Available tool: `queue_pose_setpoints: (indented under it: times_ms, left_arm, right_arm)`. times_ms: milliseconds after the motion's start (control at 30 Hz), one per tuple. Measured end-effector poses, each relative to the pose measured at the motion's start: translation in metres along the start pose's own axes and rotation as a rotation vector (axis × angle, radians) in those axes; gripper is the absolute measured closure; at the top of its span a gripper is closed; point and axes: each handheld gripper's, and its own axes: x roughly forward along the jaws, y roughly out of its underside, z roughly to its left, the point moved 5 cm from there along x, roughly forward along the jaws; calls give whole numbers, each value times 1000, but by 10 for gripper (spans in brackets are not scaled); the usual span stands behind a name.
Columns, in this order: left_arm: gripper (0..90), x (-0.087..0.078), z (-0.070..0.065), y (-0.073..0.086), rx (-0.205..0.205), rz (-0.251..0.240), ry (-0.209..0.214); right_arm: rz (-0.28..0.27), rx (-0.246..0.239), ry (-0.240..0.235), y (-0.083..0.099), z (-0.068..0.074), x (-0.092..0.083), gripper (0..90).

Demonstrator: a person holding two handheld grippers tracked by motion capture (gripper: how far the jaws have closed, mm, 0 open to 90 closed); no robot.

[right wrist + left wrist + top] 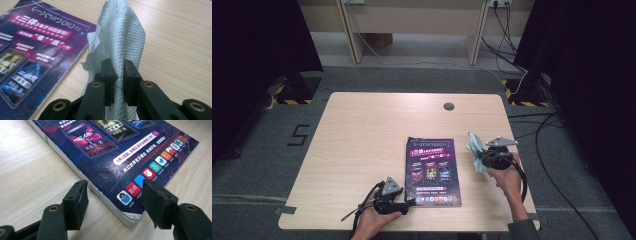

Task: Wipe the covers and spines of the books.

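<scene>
So on the table there's one magazine with a purple cover, lying flat, and one pale quilted cloth, plus two hand-held grippers. The right gripper has its jaws pinched tight on the cloth, holding it up off the wood just to the right of the magazine. The left gripper sits low at the magazine's near left corner, jaws partway open on either side of that corner, not squeezing anything.
</scene>
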Motion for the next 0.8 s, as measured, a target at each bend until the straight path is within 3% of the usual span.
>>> queue_pose_setpoints:
  times_ms: [467, 800]
  left_arm:
    - [379, 0, 0, 0, -2, 0, 0]
    - [379, 0, 0, 0, -2, -1, 0]
  right_arm:
    - [3, 72, 61, 11, -32, -7, 813]
    - [43, 112, 104, 27, -51, -4, 812]
